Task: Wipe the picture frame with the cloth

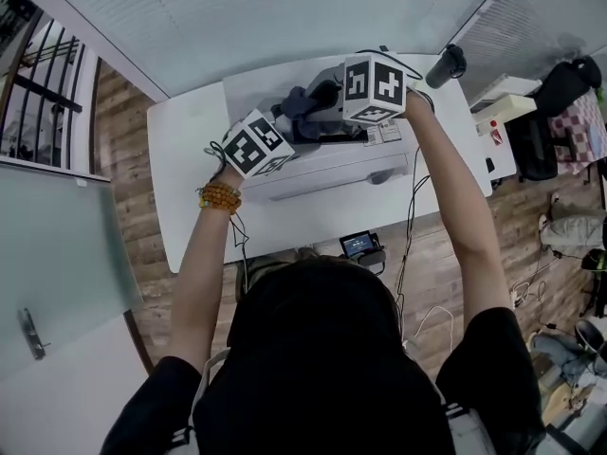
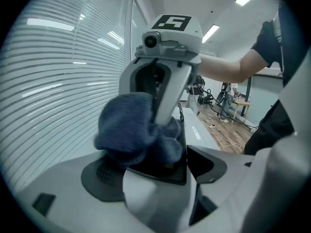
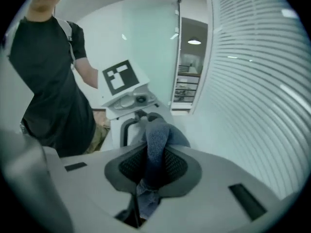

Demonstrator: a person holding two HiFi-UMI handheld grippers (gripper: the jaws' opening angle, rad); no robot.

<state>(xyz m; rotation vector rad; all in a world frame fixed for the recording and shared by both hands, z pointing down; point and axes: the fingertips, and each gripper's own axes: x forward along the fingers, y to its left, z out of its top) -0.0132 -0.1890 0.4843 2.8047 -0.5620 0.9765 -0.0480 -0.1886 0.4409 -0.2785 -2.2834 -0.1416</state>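
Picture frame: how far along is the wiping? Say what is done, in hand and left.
Done: the right gripper is shut on the cloth, and the left gripper grips the dark picture frame. In hand: the cloth lies bunched on the frame's edge. Left: no wiped area shows, so the wiping itself, then setting both down.

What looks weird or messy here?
Nothing looks broken or spilled. The blue cloth is only scrunched in the right claw, pressed on the dark picture frame in the left claw.
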